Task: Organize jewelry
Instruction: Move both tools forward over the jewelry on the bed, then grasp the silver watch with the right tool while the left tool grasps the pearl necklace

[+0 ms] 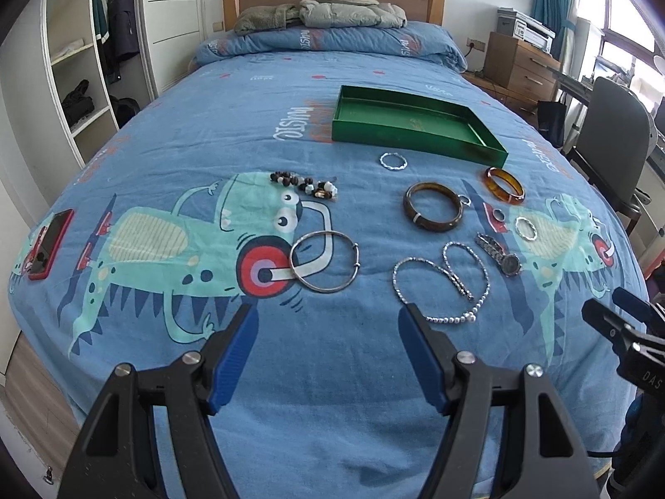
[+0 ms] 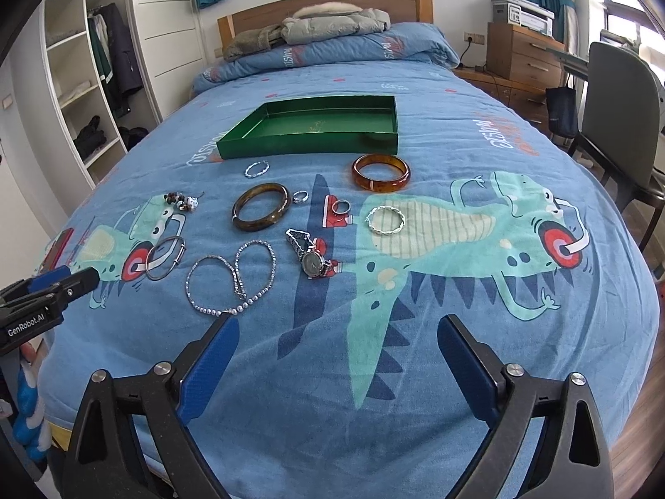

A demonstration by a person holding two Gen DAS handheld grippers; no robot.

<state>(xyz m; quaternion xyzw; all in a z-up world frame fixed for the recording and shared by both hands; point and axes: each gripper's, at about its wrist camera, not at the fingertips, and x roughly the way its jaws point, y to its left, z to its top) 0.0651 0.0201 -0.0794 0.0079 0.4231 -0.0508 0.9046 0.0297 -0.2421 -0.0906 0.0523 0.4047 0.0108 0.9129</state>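
An empty green tray (image 1: pixel 419 138) (image 2: pixel 307 143) lies on the blue bed cover. In front of it lie a dark brown bangle (image 1: pixel 433 223) (image 2: pixel 243 224), an amber bangle (image 1: pixel 503 194) (image 2: pixel 380 185), a plain silver bangle (image 1: pixel 324 289) (image 2: pixel 164 276), a pearl necklace (image 1: pixel 451 319) (image 2: pixel 224 312), a wristwatch (image 1: pixel 498 254) (image 2: pixel 309 255), a bead bracelet (image 1: pixel 305 184) (image 2: pixel 181 200), twisted silver bracelets (image 1: pixel 392 161) (image 2: pixel 385 219) and small rings (image 2: pixel 341 206). My left gripper (image 1: pixel 328 316) is open and empty, short of the silver bangle. My right gripper (image 2: pixel 336 326) is open and empty, short of the watch.
A red phone (image 1: pixel 49 250) lies at the bed's left edge. Folded jackets (image 1: pixel 332 12) sit on the pillow end. A wardrobe (image 1: pixel 83 75) stands left; a wooden drawer unit (image 1: pixel 519 66) and a chair (image 2: pixel 619 124) stand right.
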